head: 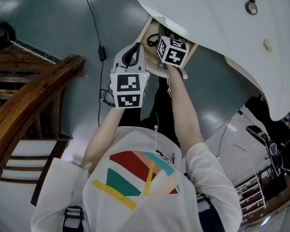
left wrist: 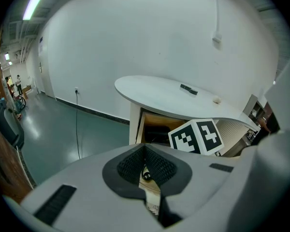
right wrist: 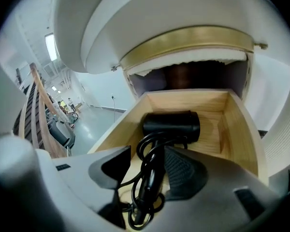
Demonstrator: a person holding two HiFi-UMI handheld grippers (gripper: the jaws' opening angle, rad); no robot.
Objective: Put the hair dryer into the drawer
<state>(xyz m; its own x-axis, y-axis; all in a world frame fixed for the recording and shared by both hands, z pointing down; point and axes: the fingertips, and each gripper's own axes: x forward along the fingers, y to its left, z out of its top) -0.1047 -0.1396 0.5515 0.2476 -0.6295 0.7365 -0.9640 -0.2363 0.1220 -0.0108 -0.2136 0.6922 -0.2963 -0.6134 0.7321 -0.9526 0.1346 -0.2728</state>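
Observation:
The black hair dryer (right wrist: 171,125) lies in the open wooden drawer (right wrist: 237,134), barrel toward the back, its cord (right wrist: 144,204) coiled along the handle. My right gripper (right wrist: 147,154) reaches into the drawer with its jaws open. The handle and cord run between the pads, and the left pad (right wrist: 115,166) stands apart from them. In the head view the right gripper (head: 165,42) sits over the drawer (head: 150,30) under the white tabletop. My left gripper (head: 131,57) hovers just outside the drawer's front. Its pads (left wrist: 157,167) meet, with nothing between them.
The white round tabletop (head: 217,18) overhangs the drawer, with a small black thing (head: 251,6) on it. A wooden stair rail (head: 34,95) stands to the left. A black cable with a plug block (head: 102,53) runs over the grey-green floor.

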